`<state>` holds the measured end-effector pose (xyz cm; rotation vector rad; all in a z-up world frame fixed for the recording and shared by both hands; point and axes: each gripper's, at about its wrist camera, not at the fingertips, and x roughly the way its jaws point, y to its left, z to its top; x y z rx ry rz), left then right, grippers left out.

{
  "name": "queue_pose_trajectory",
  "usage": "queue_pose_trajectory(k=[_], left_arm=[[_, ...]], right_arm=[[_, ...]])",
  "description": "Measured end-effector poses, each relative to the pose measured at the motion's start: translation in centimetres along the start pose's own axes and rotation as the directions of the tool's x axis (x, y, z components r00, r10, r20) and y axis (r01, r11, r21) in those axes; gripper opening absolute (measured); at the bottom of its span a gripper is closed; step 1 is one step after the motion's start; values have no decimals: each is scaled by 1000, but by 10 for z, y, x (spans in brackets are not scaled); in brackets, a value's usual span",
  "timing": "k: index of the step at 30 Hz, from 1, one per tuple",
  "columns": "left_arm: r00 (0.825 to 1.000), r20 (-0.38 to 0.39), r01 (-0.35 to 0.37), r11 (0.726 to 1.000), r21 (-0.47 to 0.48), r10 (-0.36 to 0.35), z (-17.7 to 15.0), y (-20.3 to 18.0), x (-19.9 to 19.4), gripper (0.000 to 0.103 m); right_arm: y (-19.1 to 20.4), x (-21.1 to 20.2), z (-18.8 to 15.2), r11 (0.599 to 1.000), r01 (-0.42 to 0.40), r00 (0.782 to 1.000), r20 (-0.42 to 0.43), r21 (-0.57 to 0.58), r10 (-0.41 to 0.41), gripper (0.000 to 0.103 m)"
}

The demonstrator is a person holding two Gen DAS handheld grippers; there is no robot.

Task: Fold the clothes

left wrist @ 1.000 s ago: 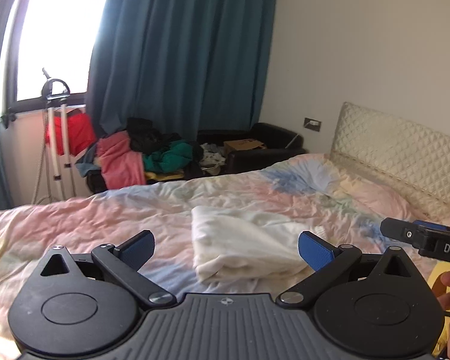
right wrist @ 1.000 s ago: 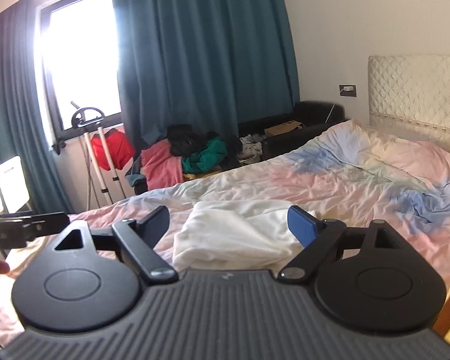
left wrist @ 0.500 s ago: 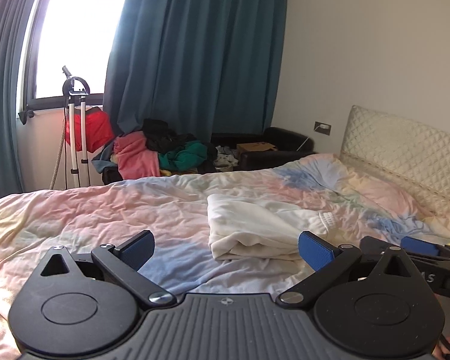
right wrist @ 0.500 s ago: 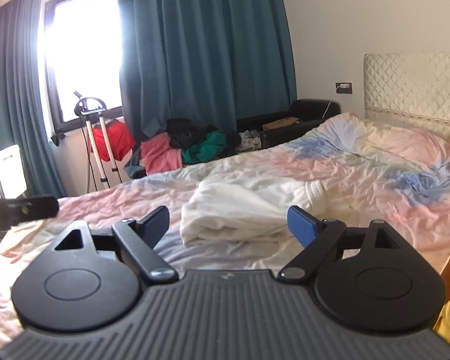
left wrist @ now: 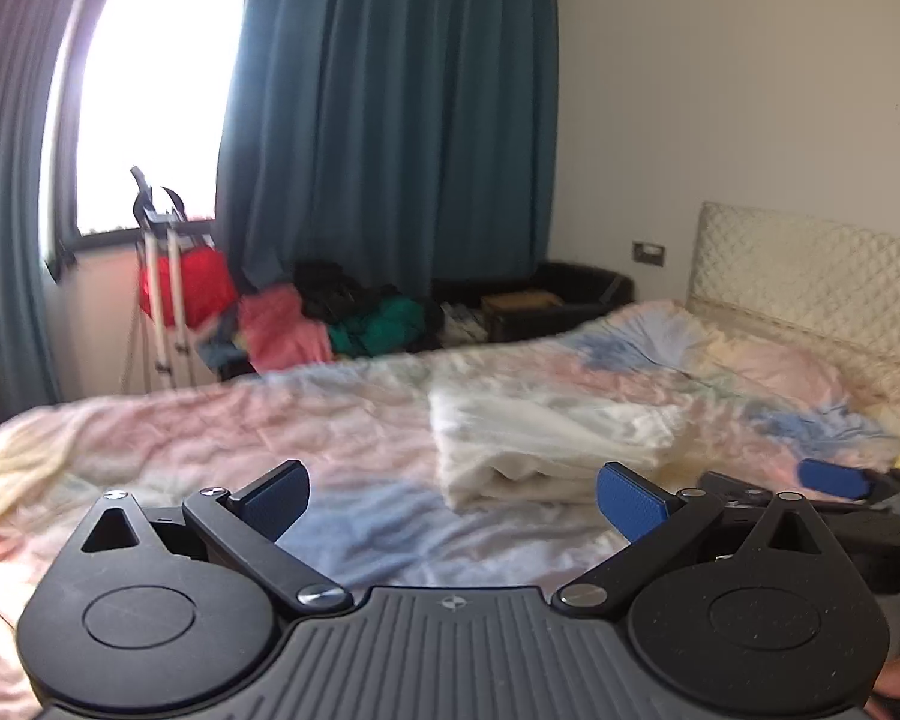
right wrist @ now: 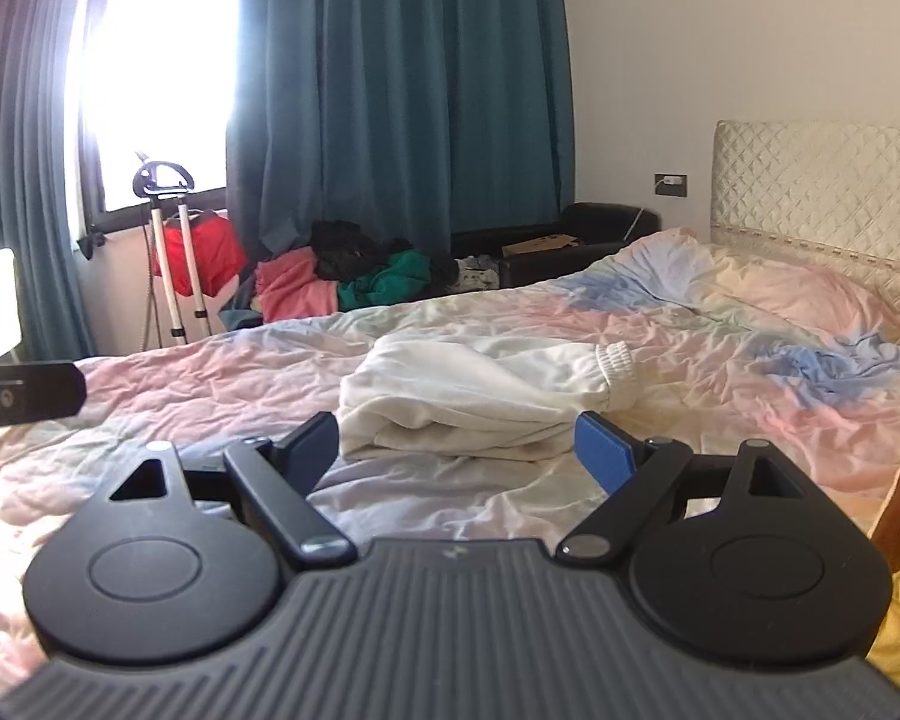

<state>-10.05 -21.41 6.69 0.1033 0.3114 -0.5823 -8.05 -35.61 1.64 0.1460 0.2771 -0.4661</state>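
Toward the middle of the bed [right wrist: 198,396], nearer its headboard end, a cream garment [right wrist: 480,402] is lying loosely folded, looking soft, light and floppy, likely best pinched at its layered near edge or ribbed cuff, while the left tongs [left wrist: 453,498] and right tongs [right wrist: 456,450] are both gaping wide and holding nothing.

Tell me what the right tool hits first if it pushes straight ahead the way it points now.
Most likely the folded white garment: it lies on the bedspread directly ahead of the right tool, between its open fingers' lines. Depth is unclear; pointing slightly downward, it might touch the bedspread just before it.
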Motion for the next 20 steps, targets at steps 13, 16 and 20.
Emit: queue_pose_trajectory(k=[13, 16, 20], left_arm=[[999, -48, -12, 1000, -8, 12, -16, 4, 14, 103], [998, -56, -17, 1000, 0, 17, -19, 3, 16, 103], [998, -64, -16, 1000, -2, 16, -20, 3, 16, 103]], right_arm=[[-2, 7, -6, 1000, 8, 999, -50, 13, -8, 87], [1, 5, -7, 1000, 16, 999, -41, -7, -17, 87], [4, 4, -7, 999, 22, 999, -35, -24, -23, 87]])
